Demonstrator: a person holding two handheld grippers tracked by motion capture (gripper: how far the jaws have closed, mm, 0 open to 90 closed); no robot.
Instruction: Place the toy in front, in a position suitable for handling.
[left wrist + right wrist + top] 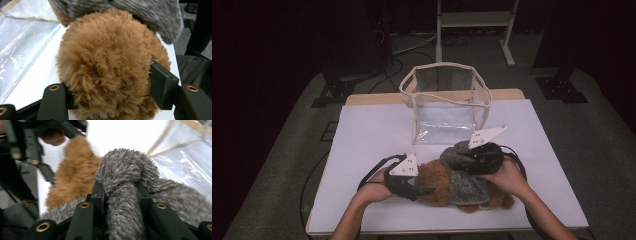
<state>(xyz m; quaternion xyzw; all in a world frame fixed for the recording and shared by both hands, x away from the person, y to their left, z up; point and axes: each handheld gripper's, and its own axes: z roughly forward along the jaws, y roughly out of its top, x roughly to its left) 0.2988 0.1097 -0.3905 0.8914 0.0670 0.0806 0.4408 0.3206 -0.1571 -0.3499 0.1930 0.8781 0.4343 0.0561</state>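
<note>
A brown plush toy [437, 182] lies at the near middle of the white table [377, 130], wrapped in a grey fuzzy garment [462, 189]. My left gripper [424, 190] comes in from the left and is shut on the toy's brown rounded end [107, 67], with a jaw pressed into the fur on each side. My right gripper [464, 156] reaches in from the right and is shut on a fold of the grey garment [125, 170]. In the right gripper view the brown fur [72, 177] lies to the left of that fold.
A clear plastic bag [444, 102] with cream trim stands upright and open behind the toy. Its transparent wall [20, 42] lies close beside the plush. A white metal stand [474, 25] is on the floor beyond the table.
</note>
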